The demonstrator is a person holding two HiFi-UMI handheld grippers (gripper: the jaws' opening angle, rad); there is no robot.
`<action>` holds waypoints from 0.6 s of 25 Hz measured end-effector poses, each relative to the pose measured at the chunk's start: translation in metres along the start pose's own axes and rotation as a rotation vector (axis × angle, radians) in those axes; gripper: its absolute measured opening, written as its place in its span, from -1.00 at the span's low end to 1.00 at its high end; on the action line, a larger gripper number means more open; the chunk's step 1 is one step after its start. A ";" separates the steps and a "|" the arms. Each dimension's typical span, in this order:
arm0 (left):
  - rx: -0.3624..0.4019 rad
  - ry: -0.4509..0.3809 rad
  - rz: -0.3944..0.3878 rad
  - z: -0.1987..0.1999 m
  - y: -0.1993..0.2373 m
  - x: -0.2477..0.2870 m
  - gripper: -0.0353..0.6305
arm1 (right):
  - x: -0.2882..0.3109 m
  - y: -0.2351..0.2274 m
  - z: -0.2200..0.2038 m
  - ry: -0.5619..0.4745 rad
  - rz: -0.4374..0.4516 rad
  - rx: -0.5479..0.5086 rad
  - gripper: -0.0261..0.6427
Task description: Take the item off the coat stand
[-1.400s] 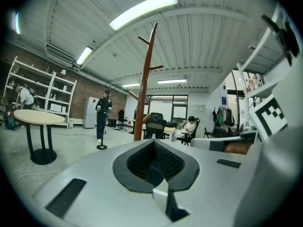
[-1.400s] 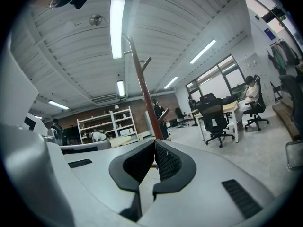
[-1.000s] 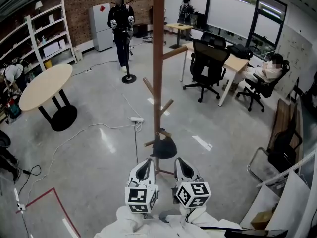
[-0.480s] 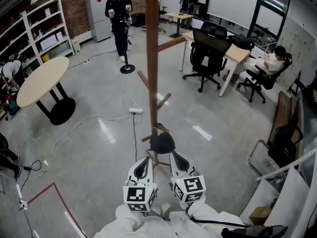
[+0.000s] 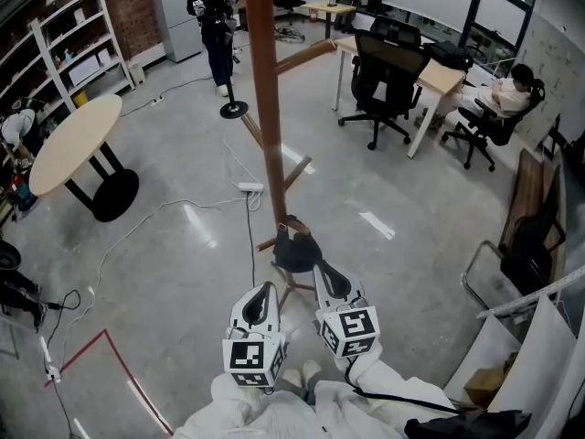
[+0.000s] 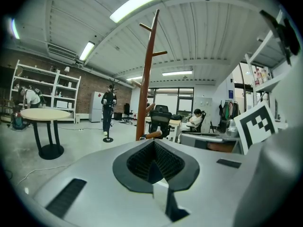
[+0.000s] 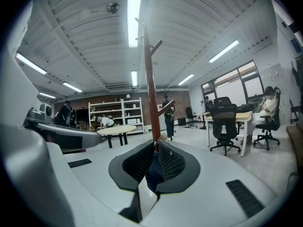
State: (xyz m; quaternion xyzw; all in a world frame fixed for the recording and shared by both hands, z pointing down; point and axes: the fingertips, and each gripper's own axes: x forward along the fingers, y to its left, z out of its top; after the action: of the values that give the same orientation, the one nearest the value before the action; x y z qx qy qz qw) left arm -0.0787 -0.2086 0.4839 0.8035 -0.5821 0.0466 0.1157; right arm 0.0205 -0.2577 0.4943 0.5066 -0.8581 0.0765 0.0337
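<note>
Person is closing in on the coat stand: over the last second both grippers are coming from well short of the base to right under the low pegs. The dark item is hanging on a short low peg on the near side of the pole, same place as a second ago, so it is not off the stand. Right gripper is now sitting just beside the item's edge; left gripper is trailing a bit lower and left, near the stand's foot. Both pairs of jaws are meeting at the tips, nothing clamped. In the right gripper view the gap behind the tips is now showing dark blue instead of pale floor; I'm reading that as the item coming in close. My read: approach is nearly done and the jaws need opening before any grab. Room: the angled pegs above and beside the item are crowding the lift path, open floor on the near side, floor cable running left of the base, office chair and round table well apart.
</note>
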 end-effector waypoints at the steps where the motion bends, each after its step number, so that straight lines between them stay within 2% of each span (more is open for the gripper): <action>1: 0.000 0.005 0.001 -0.001 0.000 0.001 -0.94 | 0.002 0.000 -0.001 0.007 0.003 -0.002 -0.88; 9: -0.007 0.023 -0.009 -0.012 -0.007 0.009 -0.94 | 0.015 -0.007 -0.025 0.054 0.017 -0.038 -0.87; 12: -0.011 0.031 -0.009 -0.014 -0.006 0.011 -0.94 | 0.021 -0.012 -0.030 0.059 0.010 -0.032 -0.70; 15: -0.016 0.038 -0.007 -0.018 -0.007 0.012 -0.94 | 0.025 -0.017 -0.038 0.079 0.012 -0.032 -0.61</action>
State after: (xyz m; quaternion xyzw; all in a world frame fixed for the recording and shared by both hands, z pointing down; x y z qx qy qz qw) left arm -0.0674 -0.2135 0.5029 0.8035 -0.5774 0.0570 0.1332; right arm 0.0220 -0.2813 0.5371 0.4973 -0.8603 0.0828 0.0751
